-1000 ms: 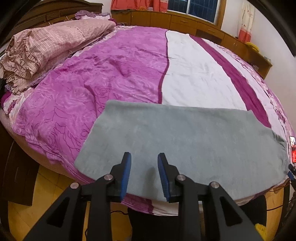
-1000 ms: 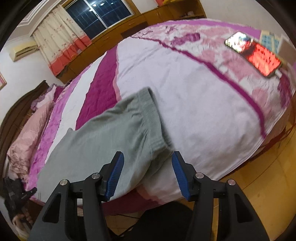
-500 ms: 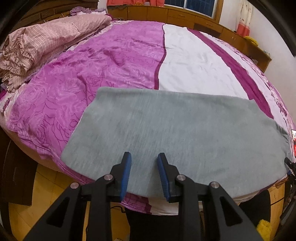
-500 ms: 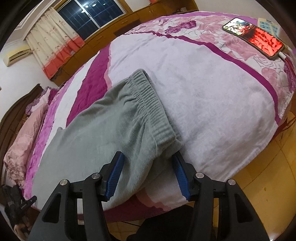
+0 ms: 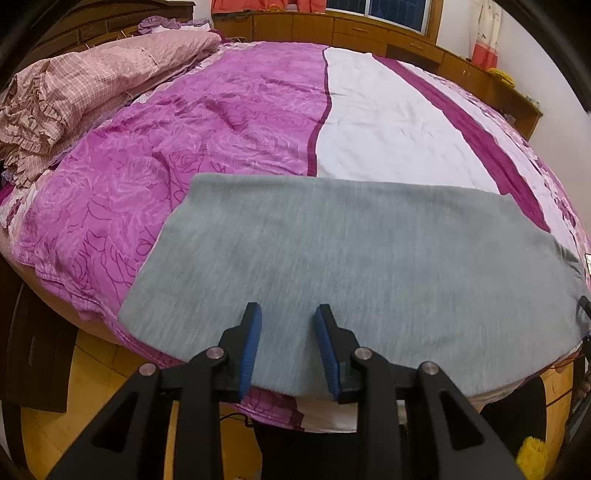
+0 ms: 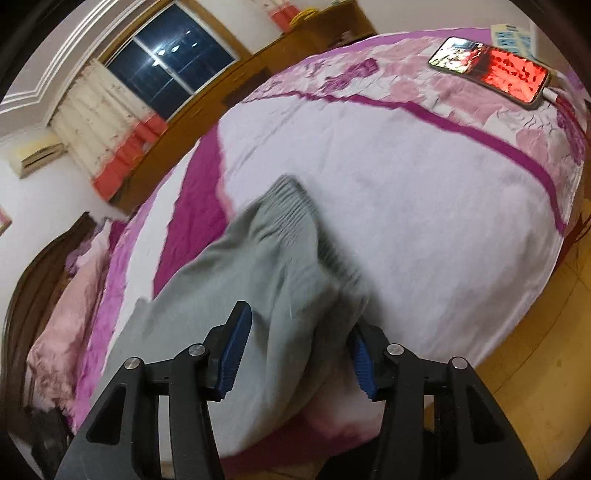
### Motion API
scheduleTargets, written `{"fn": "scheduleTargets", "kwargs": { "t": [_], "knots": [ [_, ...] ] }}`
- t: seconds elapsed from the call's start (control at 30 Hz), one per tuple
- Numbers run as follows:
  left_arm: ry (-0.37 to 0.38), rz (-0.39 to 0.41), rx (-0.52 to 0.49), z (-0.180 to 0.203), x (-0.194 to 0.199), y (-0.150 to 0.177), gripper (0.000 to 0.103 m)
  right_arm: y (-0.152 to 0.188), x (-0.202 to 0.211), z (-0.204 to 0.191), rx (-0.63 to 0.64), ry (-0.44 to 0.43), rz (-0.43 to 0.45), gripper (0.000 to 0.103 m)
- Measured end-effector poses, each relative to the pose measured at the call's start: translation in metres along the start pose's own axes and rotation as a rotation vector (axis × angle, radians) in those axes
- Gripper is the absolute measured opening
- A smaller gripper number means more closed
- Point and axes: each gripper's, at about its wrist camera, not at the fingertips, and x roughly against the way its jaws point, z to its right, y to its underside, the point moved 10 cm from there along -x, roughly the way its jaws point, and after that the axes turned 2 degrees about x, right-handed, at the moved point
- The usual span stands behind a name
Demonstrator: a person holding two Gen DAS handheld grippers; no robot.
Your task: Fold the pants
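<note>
Grey pants (image 5: 351,273) lie flat along the near edge of the bed, leg end to the left, waist to the right. My left gripper (image 5: 288,314) is open, its blue pads over the near hem of the cloth, apart from it. In the right wrist view the pants' ribbed waistband (image 6: 306,225) runs toward my right gripper (image 6: 299,317), which is open with the waist-end cloth between its jaws. The right pad is partly hidden behind the cloth.
The bed (image 5: 258,110) has a purple, white and pink quilt. A bundled pink checked blanket (image 5: 74,85) sits at the far left. A lit phone (image 6: 491,70) lies on the bed's right corner. Wooden cabinets (image 5: 369,29) line the far wall. Wooden floor (image 6: 546,350) lies below.
My left gripper has moved closer over the pants' near edge. My right gripper has moved in around the waist end, which now looks bunched and blurred.
</note>
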Motion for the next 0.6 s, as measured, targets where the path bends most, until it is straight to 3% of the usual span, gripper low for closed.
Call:
{"fn": "scheduleTargets", "kwargs": {
  "t": [0.23,0.6],
  "knots": [
    [-0.015,-0.005,-0.013,0.002,-0.0017,-0.0006,0.034,0.0075,-0.0138,-0.0018,0.088,-0.007,0.004,0.045],
    [-0.036,-0.017,-0.034,0.0038,-0.0019,-0.001,0.038,0.003,-0.0122,0.0005,0.057,0.003,-0.043,0.046]
  ]
}}
